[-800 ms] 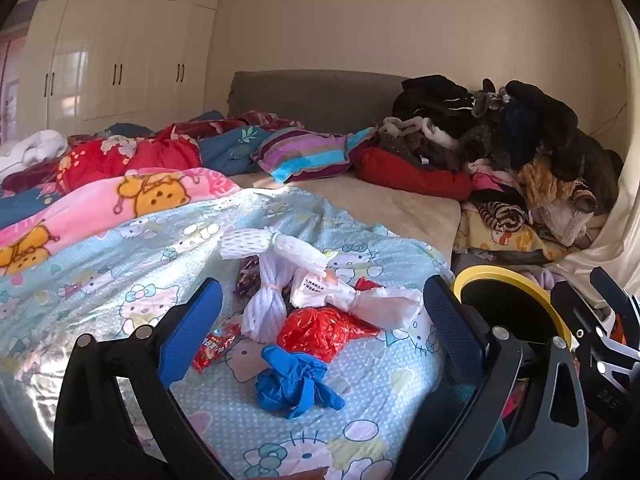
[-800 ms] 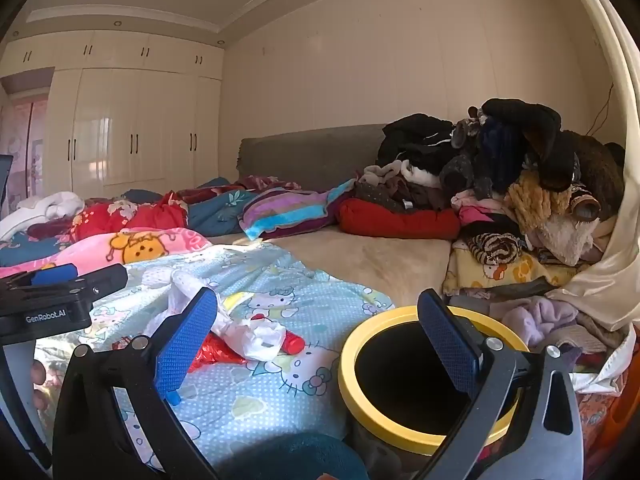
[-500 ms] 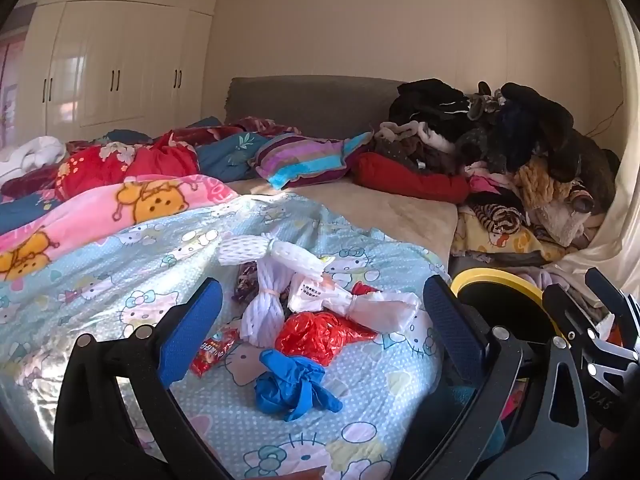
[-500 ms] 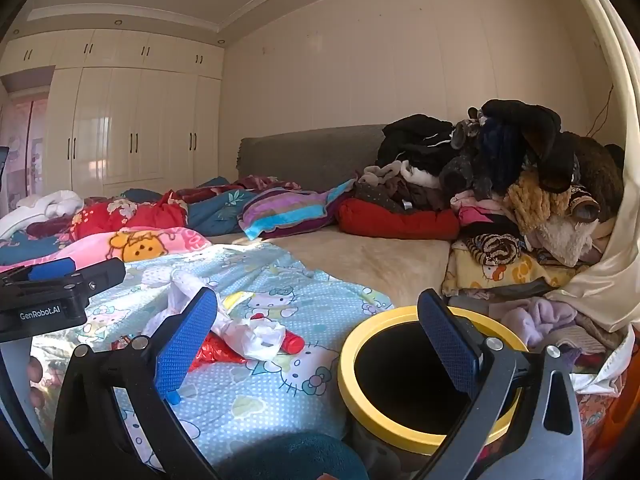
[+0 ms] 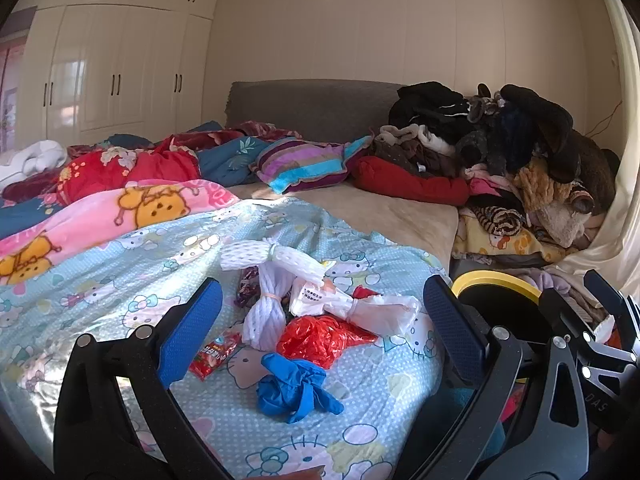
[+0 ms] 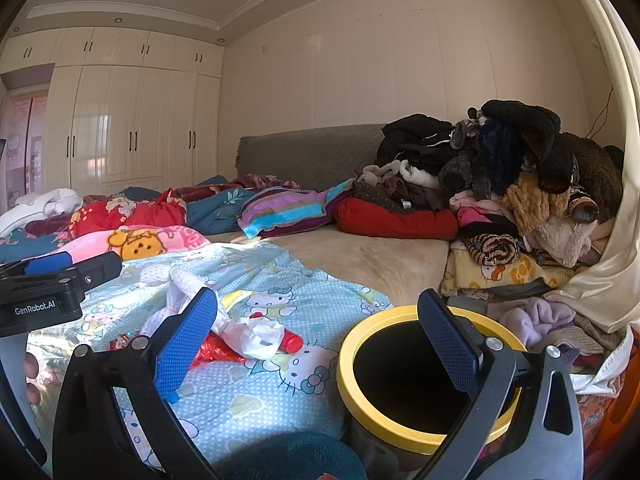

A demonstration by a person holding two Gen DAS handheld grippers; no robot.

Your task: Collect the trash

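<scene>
Left wrist view showed the left gripper [image 5: 320, 332] with jaws spread wide and empty over a litter pile on the pale blue cartoon-print bed sheet [image 5: 120, 280]: one crumpled blue rubber glove [image 5: 296, 388], one red plastic bag [image 5: 320, 338], one small red snack wrapper [image 5: 214, 354], two white foam-net bundles [image 5: 268, 312] and one knotted white plastic bag [image 5: 360, 306]. Right wrist view had the right gripper [image 6: 316, 342], jaws equally wide and empty, above one yellow-rimmed black round bin [image 6: 416, 372] beside the bed; I judged that thin, overlapping pieces could make a pinch snag the sheet or drag a neighbour along.
</scene>
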